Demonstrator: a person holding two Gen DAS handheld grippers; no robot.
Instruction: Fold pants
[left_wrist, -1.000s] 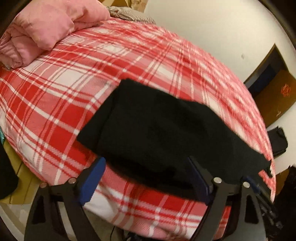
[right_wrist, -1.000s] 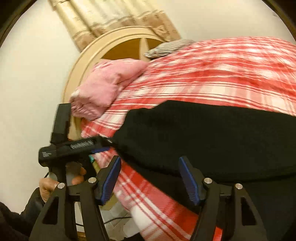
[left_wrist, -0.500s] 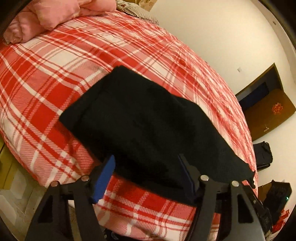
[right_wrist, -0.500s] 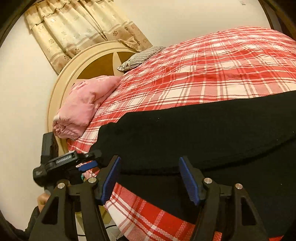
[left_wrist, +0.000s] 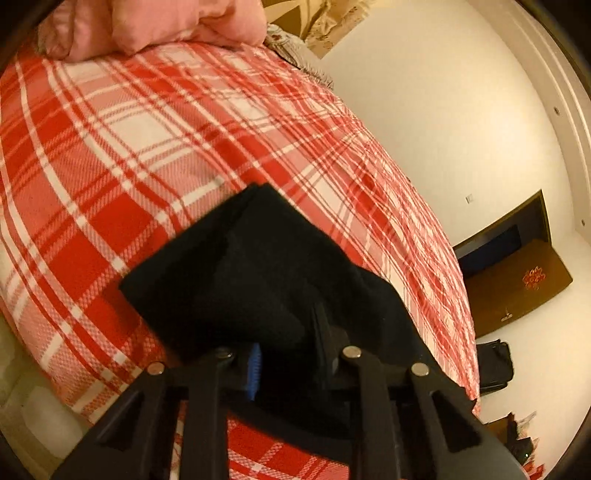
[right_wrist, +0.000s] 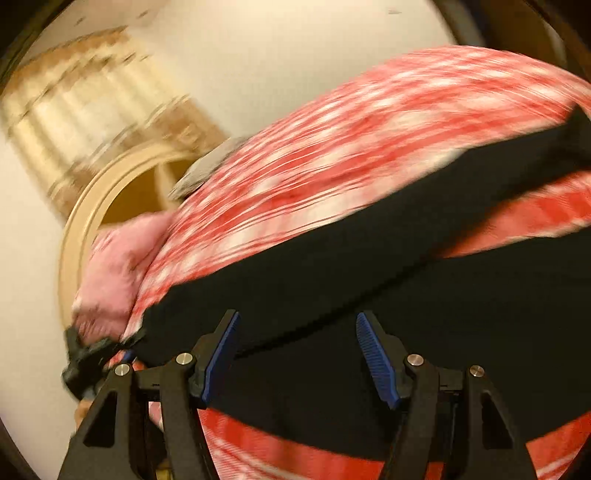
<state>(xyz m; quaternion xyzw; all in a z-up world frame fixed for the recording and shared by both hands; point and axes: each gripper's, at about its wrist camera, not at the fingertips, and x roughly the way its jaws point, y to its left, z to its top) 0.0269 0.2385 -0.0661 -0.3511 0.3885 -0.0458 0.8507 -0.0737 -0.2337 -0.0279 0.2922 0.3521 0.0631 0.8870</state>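
Pants (left_wrist: 258, 280) are lying black along the near edge of the plaid bed (left_wrist: 155, 147), long axis running sideways between the 2 claws. The left claw (left_wrist: 291, 354) is pinching one end of the cloth; the right claw (right_wrist: 297, 356) is hanging wide open over the other stretch, gripping nothing

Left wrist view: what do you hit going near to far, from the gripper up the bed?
left gripper shut on the black pants → plaid bedspread → pink bedding at the head of the bed
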